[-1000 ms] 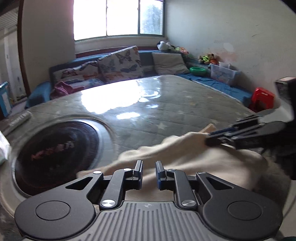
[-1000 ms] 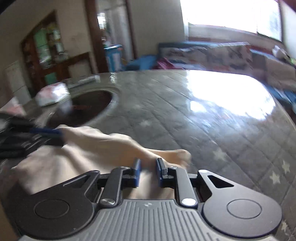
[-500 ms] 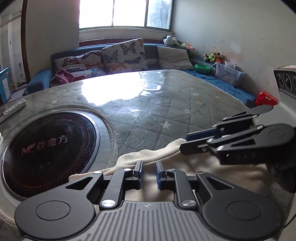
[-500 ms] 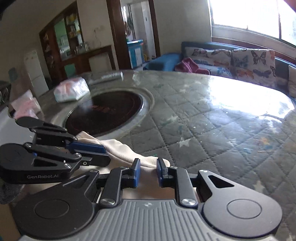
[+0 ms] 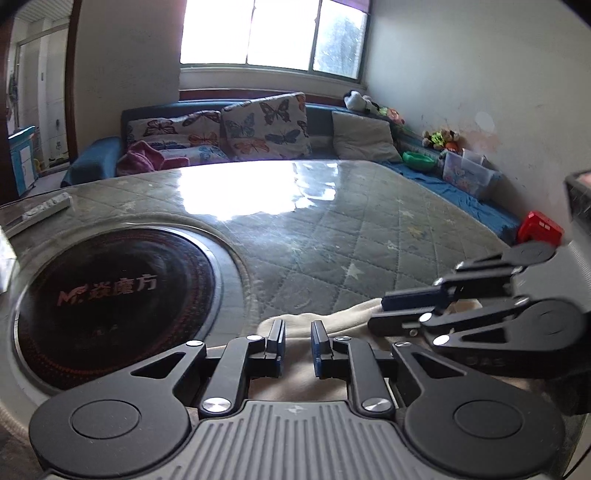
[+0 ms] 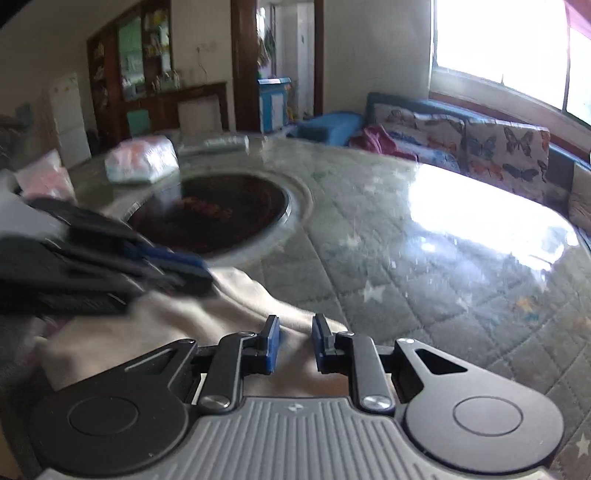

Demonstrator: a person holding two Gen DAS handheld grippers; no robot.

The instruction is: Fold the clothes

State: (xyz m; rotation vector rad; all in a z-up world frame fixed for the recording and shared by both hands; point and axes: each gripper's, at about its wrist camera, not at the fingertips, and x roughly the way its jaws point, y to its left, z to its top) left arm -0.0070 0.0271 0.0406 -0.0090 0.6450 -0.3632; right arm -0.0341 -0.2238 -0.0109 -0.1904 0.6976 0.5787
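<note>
Left gripper [image 5: 297, 345] low over the near edge of the table, blue-padded fingers [image 5: 277, 347] parted with a narrow gap, cream cloth visible through it and nothing pinched. Right gripper [image 6: 294, 347] likewise low, pads [image 6: 272, 347] apart, bare cloth between them — holding nothing.

Cream garment [image 5: 332, 321] bunched on the near edge of the quilted table cover [image 5: 369, 236], directly under and ahead of both tools; in the right wrist view, same garment [image 6: 240, 302] rumpled in soft folds and spreading toward the left. Right gripper crossing the left wrist view from the right side [image 5: 384, 312], tips over the garment's far edge; touching the cloth or just above it, cannot tell. Left gripper in the right wrist view [image 6: 199, 275] blurred, tips over the garment's upper-left part.

Just beyond the garment, round dark cooktop [image 5: 110, 299] sunk into the table, with red lettering on its glass. Farther back on the table, remote control [image 5: 44, 210] near the far left edge and plastic-wrapped pack [image 6: 140, 164] beside the cooktop's far side. Strong window glare on the glossy cover.

Past the table, blue sofa [image 5: 96, 162] with butterfly cushions [image 5: 266, 127], pink cloth [image 5: 147, 158] heaped on the seat, plain grey pillow [image 5: 362, 136] — window [image 5: 273, 33] bright above.
</note>
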